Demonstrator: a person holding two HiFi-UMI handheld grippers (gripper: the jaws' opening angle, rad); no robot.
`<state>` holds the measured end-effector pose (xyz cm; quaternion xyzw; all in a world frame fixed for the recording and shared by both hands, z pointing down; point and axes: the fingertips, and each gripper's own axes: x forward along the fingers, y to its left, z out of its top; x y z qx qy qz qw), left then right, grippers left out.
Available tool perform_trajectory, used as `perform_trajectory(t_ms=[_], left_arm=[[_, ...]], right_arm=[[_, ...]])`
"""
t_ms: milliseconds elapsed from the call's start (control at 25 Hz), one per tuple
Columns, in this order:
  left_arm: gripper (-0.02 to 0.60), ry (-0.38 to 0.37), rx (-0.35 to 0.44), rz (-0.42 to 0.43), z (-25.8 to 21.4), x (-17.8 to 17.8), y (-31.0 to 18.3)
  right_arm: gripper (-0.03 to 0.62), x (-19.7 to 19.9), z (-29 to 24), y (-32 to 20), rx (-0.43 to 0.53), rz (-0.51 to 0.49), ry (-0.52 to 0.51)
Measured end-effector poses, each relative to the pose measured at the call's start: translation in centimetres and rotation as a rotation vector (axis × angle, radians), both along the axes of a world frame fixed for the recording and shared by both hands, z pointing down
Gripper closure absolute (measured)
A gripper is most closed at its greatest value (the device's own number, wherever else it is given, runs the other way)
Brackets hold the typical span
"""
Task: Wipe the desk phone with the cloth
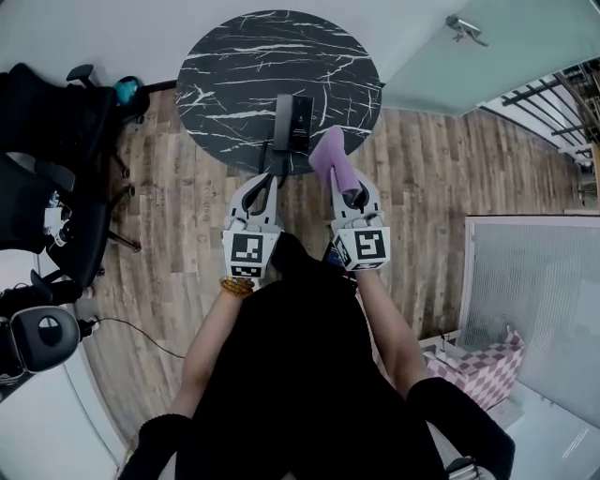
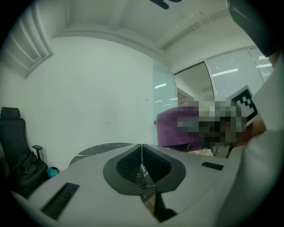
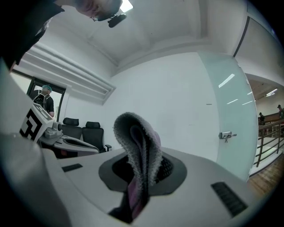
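Observation:
The black desk phone (image 1: 292, 125) stands near the front edge of a round black marble table (image 1: 234, 66). I hold both grippers up in front of that table. My left gripper (image 1: 269, 178) is shut with nothing in it, its tips close to the phone's near left corner. In the left gripper view the jaws of the left gripper (image 2: 142, 156) meet in a closed line. My right gripper (image 1: 350, 194) is shut on a purple cloth (image 1: 331, 157), which sticks up beside the phone's right side. The folded cloth (image 3: 138, 146) rises out of the right gripper (image 3: 141, 172).
Black office chairs (image 1: 56, 150) stand at the left on the wood floor. A glass door with a handle (image 1: 466, 29) and a railing (image 1: 553, 94) lie at the far right. A frosted panel (image 1: 534, 291) and a pink checkered item (image 1: 483, 366) are at the right.

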<state>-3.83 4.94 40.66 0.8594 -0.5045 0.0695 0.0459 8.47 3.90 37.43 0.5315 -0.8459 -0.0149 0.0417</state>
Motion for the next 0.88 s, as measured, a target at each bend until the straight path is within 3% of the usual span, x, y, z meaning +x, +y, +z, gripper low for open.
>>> perform_trajectory(t_ms=[360, 720, 880], left_arm=[[0.561, -0.084, -0.024, 0.061, 1.2, 2.6, -6.7], [0.561, -0.088, -0.056, 0.012, 2.7, 1.9, -10.9], [0.561, -0.079, -0.075, 0.001, 3.7, 1.5, -11.9]], right_arm=[[0.536, 2.2, 2.2, -8.6, -0.057, -0.050, 0.015], [0.536, 0.9, 5.2, -13.8, -0.112, -0.199, 0.111], [0.536, 0.6, 5.7, -15.7, -0.116, -0.221, 0.137]])
